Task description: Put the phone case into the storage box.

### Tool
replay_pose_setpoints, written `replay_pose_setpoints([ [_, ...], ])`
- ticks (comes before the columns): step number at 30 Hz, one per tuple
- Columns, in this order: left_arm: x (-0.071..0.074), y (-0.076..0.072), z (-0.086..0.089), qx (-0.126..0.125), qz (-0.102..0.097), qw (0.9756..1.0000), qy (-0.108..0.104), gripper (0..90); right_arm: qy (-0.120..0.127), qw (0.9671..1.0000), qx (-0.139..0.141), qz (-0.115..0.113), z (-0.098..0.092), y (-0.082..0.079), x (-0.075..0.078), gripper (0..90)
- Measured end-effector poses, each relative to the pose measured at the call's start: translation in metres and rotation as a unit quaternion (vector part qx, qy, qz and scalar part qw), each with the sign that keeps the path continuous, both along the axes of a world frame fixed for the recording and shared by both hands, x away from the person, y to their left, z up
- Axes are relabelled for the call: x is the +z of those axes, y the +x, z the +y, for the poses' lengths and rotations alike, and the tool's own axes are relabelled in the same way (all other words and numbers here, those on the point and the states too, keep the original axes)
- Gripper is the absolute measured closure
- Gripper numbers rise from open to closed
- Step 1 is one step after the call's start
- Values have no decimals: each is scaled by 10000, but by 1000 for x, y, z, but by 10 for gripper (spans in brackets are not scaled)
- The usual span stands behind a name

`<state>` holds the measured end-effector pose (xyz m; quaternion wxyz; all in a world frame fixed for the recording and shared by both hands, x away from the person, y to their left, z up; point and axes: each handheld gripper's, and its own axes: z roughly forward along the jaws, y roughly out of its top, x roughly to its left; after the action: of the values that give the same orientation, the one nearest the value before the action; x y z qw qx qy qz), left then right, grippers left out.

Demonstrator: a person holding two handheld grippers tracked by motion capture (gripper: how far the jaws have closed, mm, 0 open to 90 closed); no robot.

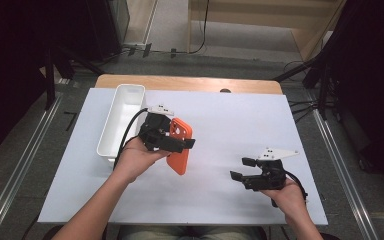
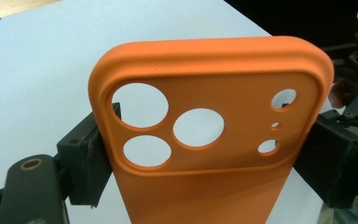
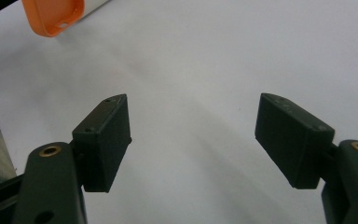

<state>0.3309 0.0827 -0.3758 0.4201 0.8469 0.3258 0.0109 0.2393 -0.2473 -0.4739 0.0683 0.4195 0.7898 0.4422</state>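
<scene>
An orange phone case [image 1: 180, 145] with several camera cutouts is held above the white table, my left gripper [image 1: 182, 143] shut on its two long edges. In the left gripper view the case [image 2: 214, 186] stands upright between the black pads, camera end up. My right gripper [image 1: 241, 168] hovers low over the table at the right, jaws wide apart with nothing between them. The right gripper view shows its two pads over bare table, with a corner of the orange case [image 3: 51, 16] at the top left.
A long white tray [image 1: 121, 120] lies along the table's left side, just behind my left hand. The white table top [image 1: 230, 120] ends in a wooden strip at the back. Dark stands and cables flank the table on the floor.
</scene>
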Motion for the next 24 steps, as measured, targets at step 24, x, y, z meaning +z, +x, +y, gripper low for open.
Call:
replay_pose_setpoints([
  [24,29,4,30,68,-15,10000,-70,151,-21,9999,148,-47,-3,2,-3,255],
])
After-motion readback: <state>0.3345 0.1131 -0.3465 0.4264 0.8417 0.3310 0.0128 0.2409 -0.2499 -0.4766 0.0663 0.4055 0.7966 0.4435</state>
